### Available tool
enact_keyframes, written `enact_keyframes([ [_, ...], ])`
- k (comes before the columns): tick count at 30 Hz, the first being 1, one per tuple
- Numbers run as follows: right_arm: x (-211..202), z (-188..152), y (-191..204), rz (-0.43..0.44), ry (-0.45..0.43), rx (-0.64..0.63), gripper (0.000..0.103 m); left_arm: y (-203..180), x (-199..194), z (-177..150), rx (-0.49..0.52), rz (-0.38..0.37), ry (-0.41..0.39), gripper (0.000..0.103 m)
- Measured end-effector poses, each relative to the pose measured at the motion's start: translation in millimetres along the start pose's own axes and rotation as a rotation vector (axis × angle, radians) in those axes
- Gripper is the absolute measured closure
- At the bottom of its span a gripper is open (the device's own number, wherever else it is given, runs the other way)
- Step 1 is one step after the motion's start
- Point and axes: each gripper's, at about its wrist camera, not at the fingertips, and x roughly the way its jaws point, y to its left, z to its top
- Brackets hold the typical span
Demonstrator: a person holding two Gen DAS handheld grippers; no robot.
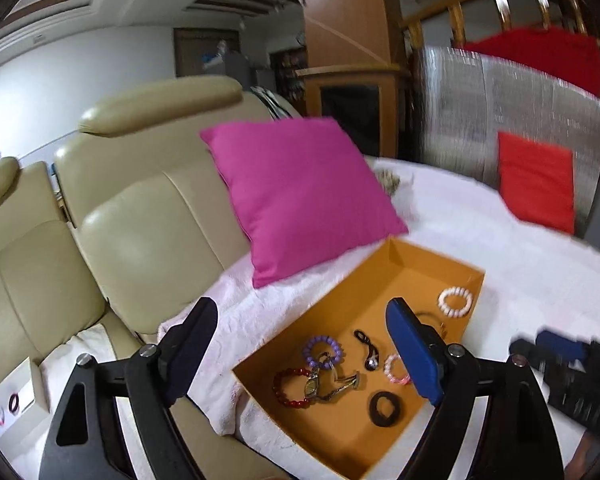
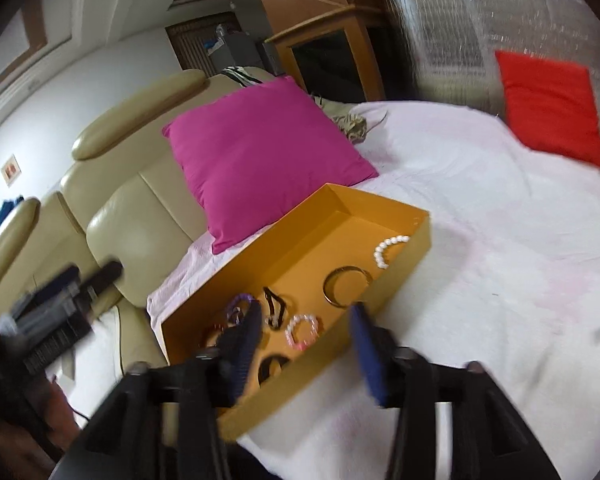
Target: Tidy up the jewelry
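An orange box (image 1: 396,256) lies open on a white cloth. It holds several pieces: a white bead bracelet (image 1: 455,301), a purple bead bracelet (image 1: 323,351), a red bead bracelet (image 1: 291,387), a watch (image 1: 328,386), a pink bracelet (image 1: 396,369) and a black ring (image 1: 387,408). My left gripper (image 1: 300,354) is open and empty above the box's near end. My right gripper (image 2: 306,344) is open and empty over the box (image 2: 416,236); a gold bangle (image 2: 346,286) and the white bracelet (image 2: 388,250) lie beyond it. The right gripper also shows at the left view's right edge (image 1: 548,350).
A magenta cushion (image 1: 300,192) leans on the beige sofa back (image 1: 148,224) just behind the box. A red cushion (image 1: 536,182) stands at the far right. A small white box (image 1: 16,400) with rings sits at the left on the sofa seat.
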Motion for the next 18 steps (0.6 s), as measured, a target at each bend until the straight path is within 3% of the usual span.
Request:
enact_keyframes([
  [3, -22.9, -8.9, 8.5, 0.000, -0.017, -0.024, 0.046, 0.6, -22.6, 2.5, -0.002, -0.002, -0.043, 0.014],
  [8, -44.0, -15.7, 16.8, -0.005, -0.035, -0.039, 0.046, 2.0, -42.8, 0.6, -0.014, -0.048, -0.050, 0.014],
  [18, -59.3, -13.0, 28.1, -0.023, -0.068, -0.068, 0.046, 11.3, -54.0, 0.4, -0.027, -0.013, -0.052, 0.013],
])
